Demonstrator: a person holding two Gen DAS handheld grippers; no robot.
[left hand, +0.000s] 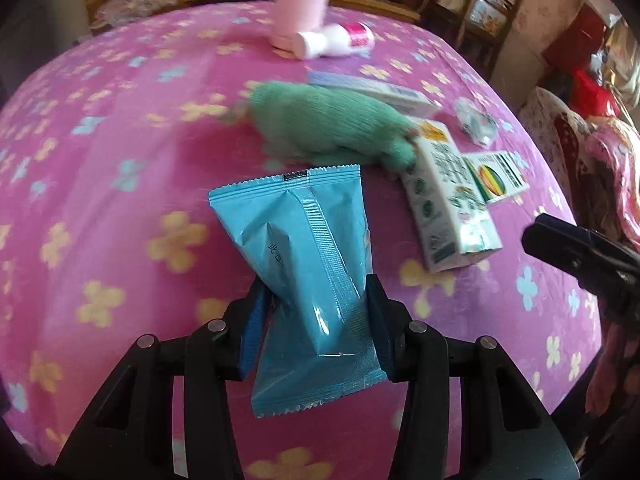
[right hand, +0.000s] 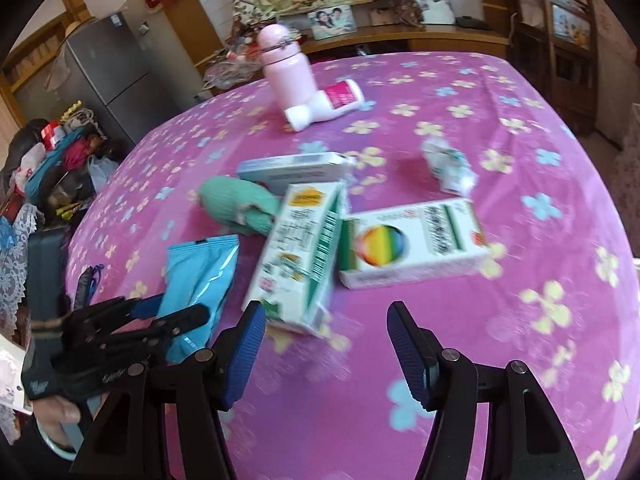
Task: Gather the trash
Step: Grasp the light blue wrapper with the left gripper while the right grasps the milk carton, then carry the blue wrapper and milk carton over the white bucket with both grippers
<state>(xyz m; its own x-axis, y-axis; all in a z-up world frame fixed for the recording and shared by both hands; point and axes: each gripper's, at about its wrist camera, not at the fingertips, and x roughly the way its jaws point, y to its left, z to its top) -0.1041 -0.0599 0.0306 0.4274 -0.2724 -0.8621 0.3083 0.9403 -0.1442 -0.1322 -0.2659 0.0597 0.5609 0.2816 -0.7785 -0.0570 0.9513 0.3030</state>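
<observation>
My left gripper point(left hand: 316, 300) is shut on a blue snack wrapper point(left hand: 300, 248) and holds it just above the pink flowered tablecloth point(left hand: 100, 200). The wrapper also shows in the right wrist view point(right hand: 200, 276), with the left gripper point(right hand: 172, 316) around it. My right gripper point(right hand: 326, 320) is open and empty, close in front of a green and white carton point(right hand: 300, 256) lying on the cloth. A box with a rainbow circle point(right hand: 412, 240), a flat blue box point(right hand: 292, 168) and a crumpled wrapper point(right hand: 448, 168) lie beyond.
A green knitted cloth point(left hand: 332, 128) lies mid-table. A pink bottle point(right hand: 286, 68) stands at the far side with a white bottle point(right hand: 328, 104) lying beside it. A fridge point(right hand: 104, 76) and clutter stand left of the table, a wooden chair point(right hand: 560, 40) to the right.
</observation>
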